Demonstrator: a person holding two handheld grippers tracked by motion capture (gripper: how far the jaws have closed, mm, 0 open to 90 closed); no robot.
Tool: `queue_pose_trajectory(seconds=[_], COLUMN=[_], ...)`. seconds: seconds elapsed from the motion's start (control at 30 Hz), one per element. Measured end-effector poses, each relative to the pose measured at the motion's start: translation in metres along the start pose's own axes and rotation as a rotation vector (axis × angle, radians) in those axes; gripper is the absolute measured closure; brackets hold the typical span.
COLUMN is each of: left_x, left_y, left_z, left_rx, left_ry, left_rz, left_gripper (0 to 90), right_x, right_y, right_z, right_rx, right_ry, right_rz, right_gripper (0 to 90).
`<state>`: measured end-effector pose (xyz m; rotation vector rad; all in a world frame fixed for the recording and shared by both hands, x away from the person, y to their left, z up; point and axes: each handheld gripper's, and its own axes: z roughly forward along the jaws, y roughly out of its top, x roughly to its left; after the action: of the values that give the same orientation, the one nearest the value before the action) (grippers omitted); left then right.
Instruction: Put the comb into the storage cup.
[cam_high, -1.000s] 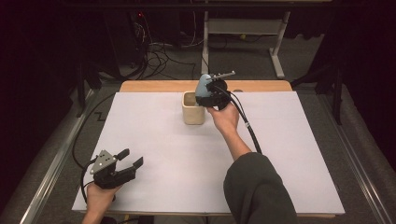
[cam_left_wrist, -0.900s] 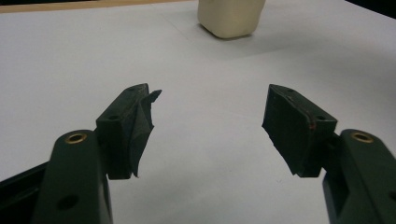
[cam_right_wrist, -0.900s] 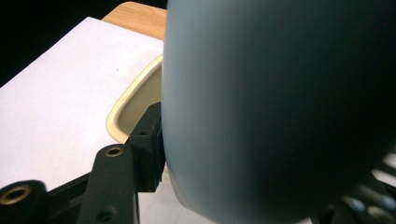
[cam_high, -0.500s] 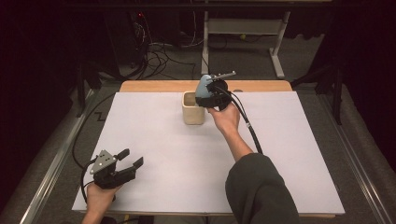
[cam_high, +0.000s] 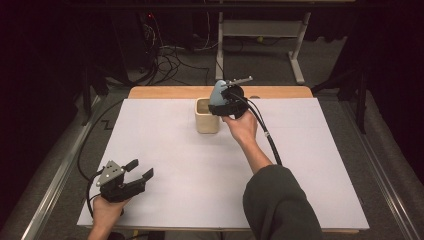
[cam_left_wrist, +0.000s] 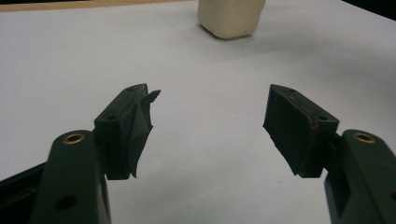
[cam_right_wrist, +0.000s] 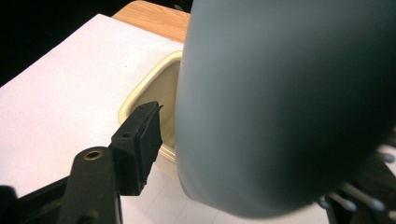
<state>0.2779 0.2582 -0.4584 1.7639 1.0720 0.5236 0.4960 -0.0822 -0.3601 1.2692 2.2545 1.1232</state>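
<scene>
My right gripper (cam_high: 219, 104) hovers over the cream square cup (cam_high: 206, 119) at the far middle of the white table sheet. A blue-grey rounded object (cam_high: 218, 91) sits between its jaws above the cup's rim. In the right gripper view that object (cam_right_wrist: 280, 107) looms large, and a narrow gap separates it from the left pad (cam_right_wrist: 142, 135). The other pad is hidden behind it. The jaws have just been opening, so I read the right gripper (cam_right_wrist: 261, 128) as open. My left gripper (cam_high: 141, 169) rests near the front left edge, open and empty (cam_left_wrist: 210, 98), facing the cup (cam_left_wrist: 231, 18).
A wooden table edge (cam_high: 170, 92) runs behind the white sheet (cam_high: 300, 165). The right gripper's cable (cam_high: 267, 137) trails along the forearm. Table legs and loose cables stand on the dark floor (cam_high: 170, 60) beyond.
</scene>
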Motion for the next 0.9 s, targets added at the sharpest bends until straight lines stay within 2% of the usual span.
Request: queue_pose_trajectory(seconds=[0.17, 0.27, 0.9], left_x=[0.0, 0.0, 0.0], left_y=[0.0, 0.0, 0.0], left_z=[0.0, 0.0, 0.0], left_rx=[-0.001, 0.0, 0.0], left_ry=[-0.003, -0.005, -0.002], left_rz=[-0.004, -0.005, -0.004], left_gripper=[32.5, 32.5, 32.5], right_x=[0.0, -0.001, -0.012], right_y=[-0.001, -0.003, -0.018], right_z=[-0.001, -0.002, -0.01], right_rx=[-0.004, -0.025, -0.029], right_ry=[0.0, 0.007, 0.023], right_rz=[-0.007, -0.004, 0.004], right_gripper=[35.1, 35.3, 30.2])
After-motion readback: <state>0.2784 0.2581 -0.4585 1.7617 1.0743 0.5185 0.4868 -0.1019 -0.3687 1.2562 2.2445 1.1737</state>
